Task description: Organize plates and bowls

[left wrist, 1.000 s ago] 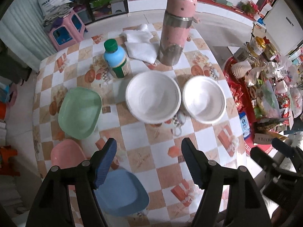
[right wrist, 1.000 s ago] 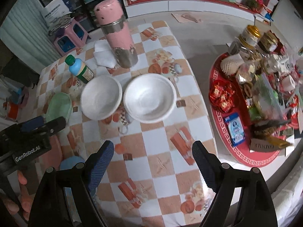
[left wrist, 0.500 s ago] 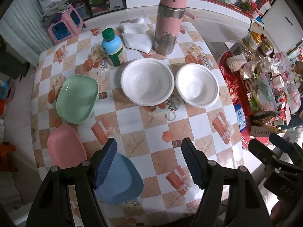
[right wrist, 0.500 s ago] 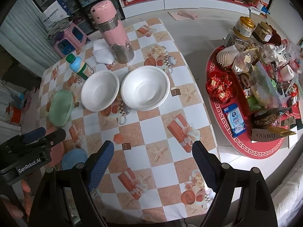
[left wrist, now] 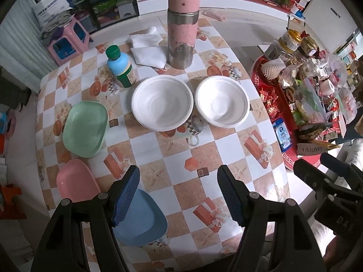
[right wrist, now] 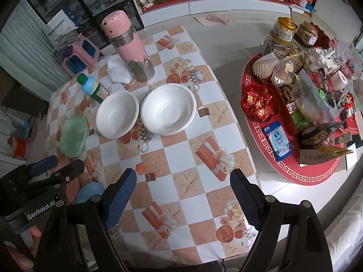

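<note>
Still at the outset, by the look of it: nothing stacked yet, both grippers hovering high over the counter [left wrist: 226, 149], pointing steeply down. Left gripper [left wrist: 178, 192] fingers apart, nothing btwn them; right gripper [right wrist: 182, 198] likewise spread wide & empty. Two white bowls side by side mid-counter, rims nearly touching: left bowl [left wrist: 162, 102] and right bowl [left wrist: 222, 100], just in front of pink thermos [left wrist: 183, 25] and green-capped bottle [left wrist: 121, 68]. Three plates along left edge, each apart from the others: green plate [left wrist: 85, 128] farthest, pink plate [left wrist: 76, 181] nearer, blue plate [left wrist: 145, 217] nearest, partly hidden behind left gripper's finger. Folded white cloths [left wrist: 147, 49] by the thermos. Red tray [right wrist: 292, 174] of snacks off to the right, well apart, not part of the job. Likely next: drop one gripper to a bowl rim, pinch rim btwn fingers, lift & nest into the other bowl; same for plates, prob. blue or pink onto its neighbour. Needs a descent first, since fingers are well above everything, plus a thin-rim pinch w/o tipping. Vs. a second ago: both views pulled back and up, more counter in sight, blue plate showing more fully, near counter edge now in view; finger spread unchanged, dishes unmoved.
</note>
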{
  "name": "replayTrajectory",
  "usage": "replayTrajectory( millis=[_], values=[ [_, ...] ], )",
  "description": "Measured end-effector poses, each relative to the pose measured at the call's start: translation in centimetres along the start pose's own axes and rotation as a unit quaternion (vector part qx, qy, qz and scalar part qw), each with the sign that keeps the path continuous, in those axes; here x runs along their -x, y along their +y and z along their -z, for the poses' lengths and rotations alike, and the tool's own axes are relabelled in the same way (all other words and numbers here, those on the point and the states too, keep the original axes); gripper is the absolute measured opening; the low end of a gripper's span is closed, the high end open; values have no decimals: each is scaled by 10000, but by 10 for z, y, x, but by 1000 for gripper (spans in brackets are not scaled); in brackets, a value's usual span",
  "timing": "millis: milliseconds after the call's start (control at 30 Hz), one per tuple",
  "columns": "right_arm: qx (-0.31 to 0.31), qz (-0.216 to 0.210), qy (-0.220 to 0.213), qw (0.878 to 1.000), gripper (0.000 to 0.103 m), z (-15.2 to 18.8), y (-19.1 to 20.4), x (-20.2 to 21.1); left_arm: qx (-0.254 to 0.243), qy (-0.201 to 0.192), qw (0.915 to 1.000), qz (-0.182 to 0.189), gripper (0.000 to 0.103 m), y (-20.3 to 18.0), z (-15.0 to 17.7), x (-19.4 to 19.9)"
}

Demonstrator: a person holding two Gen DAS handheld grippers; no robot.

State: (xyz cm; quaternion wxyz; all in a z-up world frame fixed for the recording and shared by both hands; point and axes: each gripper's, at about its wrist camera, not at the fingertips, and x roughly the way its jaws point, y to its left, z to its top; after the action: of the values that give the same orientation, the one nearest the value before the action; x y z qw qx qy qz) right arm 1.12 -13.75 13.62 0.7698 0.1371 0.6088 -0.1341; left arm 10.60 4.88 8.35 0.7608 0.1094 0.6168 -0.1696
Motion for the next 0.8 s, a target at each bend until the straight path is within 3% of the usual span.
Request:
replayTrajectory(
  millis=[800],
  values=[
    [-152,2,73,9999,86,-4,-16,-5,88,37,10000,-29,75,-4,-6,0]
  ],
)
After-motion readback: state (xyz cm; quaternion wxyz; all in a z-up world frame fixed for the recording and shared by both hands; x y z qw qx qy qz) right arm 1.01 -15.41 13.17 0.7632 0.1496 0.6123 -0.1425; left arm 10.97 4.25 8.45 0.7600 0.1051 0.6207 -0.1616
